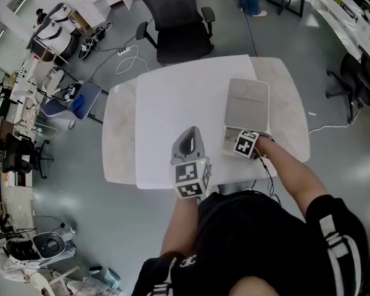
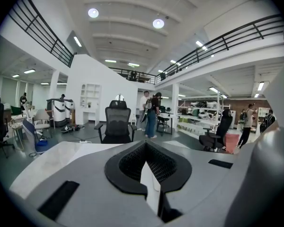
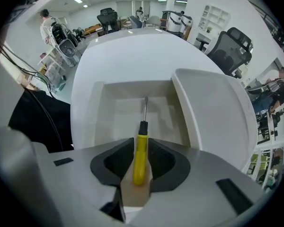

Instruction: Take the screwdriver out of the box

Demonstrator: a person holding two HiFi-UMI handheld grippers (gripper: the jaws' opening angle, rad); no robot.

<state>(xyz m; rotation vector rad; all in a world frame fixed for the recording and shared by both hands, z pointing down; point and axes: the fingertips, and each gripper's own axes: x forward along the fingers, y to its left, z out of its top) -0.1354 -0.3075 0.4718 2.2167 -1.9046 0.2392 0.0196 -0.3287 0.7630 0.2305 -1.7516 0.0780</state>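
The right hand-held gripper (image 3: 138, 167) grips the screwdriver (image 3: 141, 150) over the open box (image 3: 100, 112), so only carrying it clear seems left; the left hand-held gripper (image 2: 149, 186) is closed, empty

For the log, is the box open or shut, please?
Open: the lid is swung back, showing the box interior.

Head view: overhead, steeply down, whole worktop (image 1: 172, 103) at mid range.
Left gripper view: low over the worktop, level, facing a black office chair (image 2: 117, 122) and the hall beyond.
Right gripper view: close, angled down into the open box (image 3: 118, 117).
Shared: chair, head and left; box, head and right.
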